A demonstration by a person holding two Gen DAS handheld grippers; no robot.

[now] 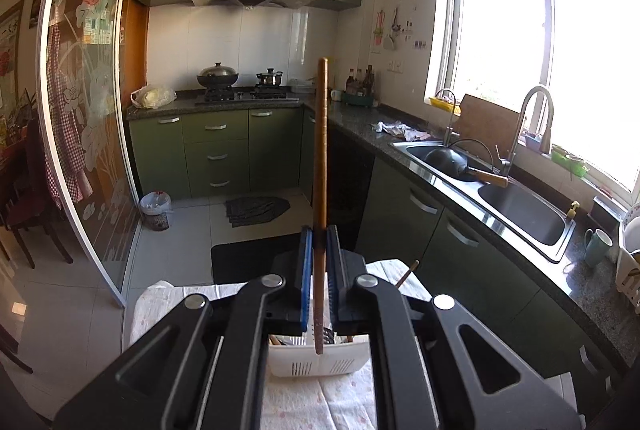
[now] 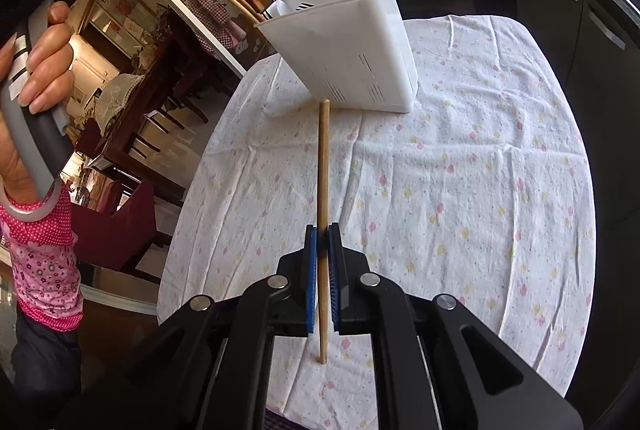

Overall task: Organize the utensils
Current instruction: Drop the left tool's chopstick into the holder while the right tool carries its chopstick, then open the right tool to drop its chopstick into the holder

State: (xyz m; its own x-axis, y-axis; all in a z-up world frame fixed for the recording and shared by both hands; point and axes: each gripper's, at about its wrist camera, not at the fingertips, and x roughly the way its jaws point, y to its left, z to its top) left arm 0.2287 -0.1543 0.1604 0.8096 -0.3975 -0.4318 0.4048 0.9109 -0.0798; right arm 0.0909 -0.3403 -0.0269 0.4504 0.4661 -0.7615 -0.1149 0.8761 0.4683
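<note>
Both claws, left gripper (image 1: 319,238) and right gripper (image 2: 322,236), were clamped on one chopstick apiece.
We held dark chopstick (image 1: 321,166) and pale chopstick (image 2: 322,198) above the tablecloth (image 2: 460,170); several chopsticks already stood in the white holder (image 2: 344,50), so these two remained.

L claw (image 1: 319,242) clamped tight; R claw (image 2: 322,244) too, angled downward.

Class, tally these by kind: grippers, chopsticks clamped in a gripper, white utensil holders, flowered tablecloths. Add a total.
Grippers: 2, the left gripper and the right gripper
Clamped chopsticks: 2, the dark chopstick and the pale chopstick
White utensil holder: 1
Flowered tablecloth: 1
Total: 6
</note>
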